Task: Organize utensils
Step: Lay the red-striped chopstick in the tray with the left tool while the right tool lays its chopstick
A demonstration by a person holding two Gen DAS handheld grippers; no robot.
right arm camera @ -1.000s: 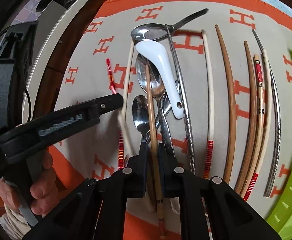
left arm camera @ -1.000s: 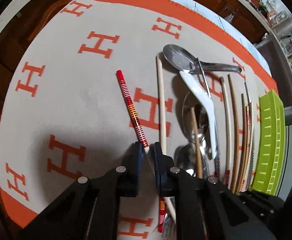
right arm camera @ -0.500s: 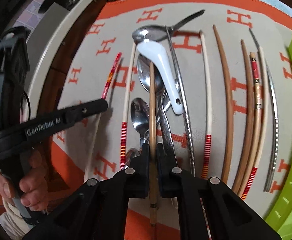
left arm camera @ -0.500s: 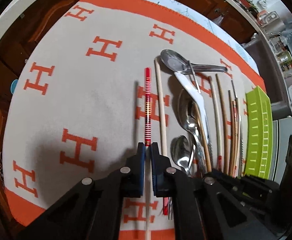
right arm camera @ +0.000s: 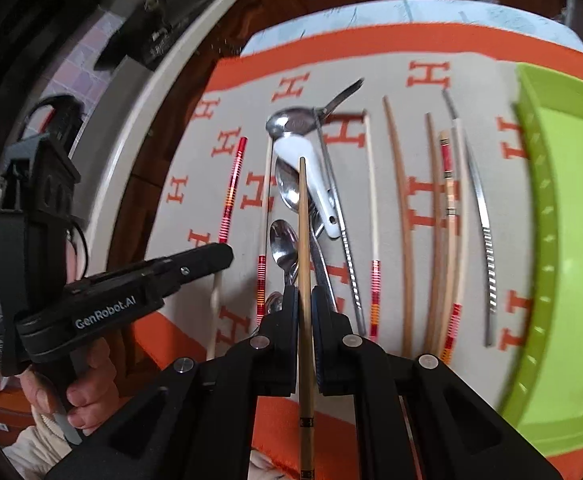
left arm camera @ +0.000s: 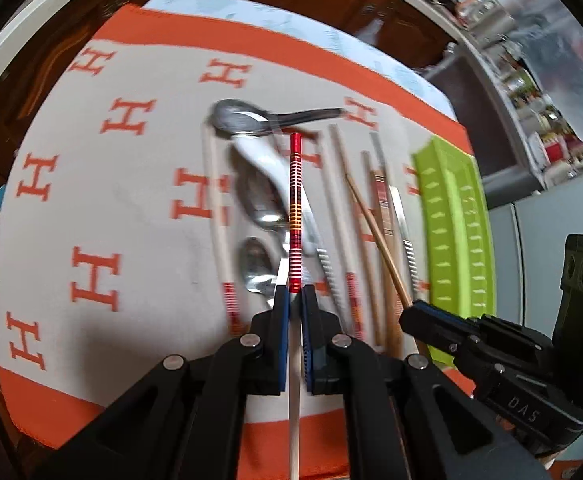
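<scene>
Overhead, the left tool (left arm camera: 295, 300) pinched a slim red-banded white chopstick (left arm camera: 295, 216), and the right tool (right arm camera: 303, 300) clamped a plain tan wooden chopstick (right arm camera: 303, 240), both raised over the steel spoons (right arm camera: 287, 192) on the orange-bordered cloth (left arm camera: 131, 208); the lime plastic tray (right arm camera: 563, 240) lay at its right edge.
</scene>
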